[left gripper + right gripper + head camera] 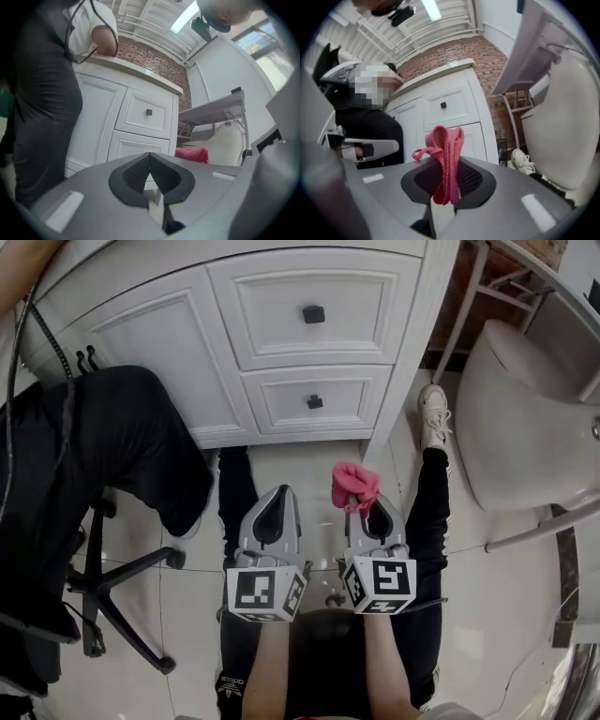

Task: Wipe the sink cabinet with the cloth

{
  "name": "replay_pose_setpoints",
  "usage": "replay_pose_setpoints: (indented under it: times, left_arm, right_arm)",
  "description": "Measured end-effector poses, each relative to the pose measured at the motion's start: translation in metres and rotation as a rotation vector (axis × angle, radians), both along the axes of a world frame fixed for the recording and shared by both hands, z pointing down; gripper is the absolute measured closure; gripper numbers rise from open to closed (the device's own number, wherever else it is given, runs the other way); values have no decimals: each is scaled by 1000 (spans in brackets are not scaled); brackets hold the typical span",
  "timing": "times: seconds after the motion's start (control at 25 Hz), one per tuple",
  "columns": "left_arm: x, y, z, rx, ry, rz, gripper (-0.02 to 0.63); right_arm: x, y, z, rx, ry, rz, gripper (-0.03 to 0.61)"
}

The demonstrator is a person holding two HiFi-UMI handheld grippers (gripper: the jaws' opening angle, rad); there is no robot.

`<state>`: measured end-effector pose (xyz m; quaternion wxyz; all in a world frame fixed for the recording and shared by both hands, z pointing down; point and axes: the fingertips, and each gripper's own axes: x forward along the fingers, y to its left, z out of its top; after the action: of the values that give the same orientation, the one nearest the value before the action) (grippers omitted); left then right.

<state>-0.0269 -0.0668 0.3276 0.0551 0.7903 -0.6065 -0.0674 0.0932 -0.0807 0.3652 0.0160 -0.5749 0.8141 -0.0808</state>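
Observation:
The white sink cabinet [309,343] has two drawers with dark square knobs and stands ahead of me. The pink cloth [353,487] is bunched upright between the jaws of my right gripper [371,512], which is shut on it a short way in front of the lower drawer. The right gripper view shows the cloth [446,159] pinched and folded, with the cabinet [450,112] behind. My left gripper [274,514] hangs beside the right one with its jaws shut and nothing in them. In the left gripper view the cabinet [140,122] and the cloth [192,154] appear beyond the gripper.
A person in black [84,456] sits on an office chair [112,587] to the left of the cabinet. A white toilet [534,427] and a metal frame [469,306] stand to the right. My own legs and white shoe [433,413] stretch over the tiled floor [309,465].

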Motion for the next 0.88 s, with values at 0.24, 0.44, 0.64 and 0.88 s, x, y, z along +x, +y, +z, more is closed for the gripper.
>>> replay_pose_setpoints:
  times: [0.24,0.44,0.64,0.88]
  left_arm:
    - [-6,28,-42,117,8,-21,598]
    - [-26,47,-72,176,6,-79,598]
    - [-33,58,-91,225,9,-87,598]
    - [-30,76,-113,280,5,-65,598]
  right_arm:
    - [13,21,-46,84,22,33,514]
    - [23,35,-88,170,-4,43,514]
    - [19,49,-115,233,-13,24,514]
    - [15,68,-143,303,-5,4,514]
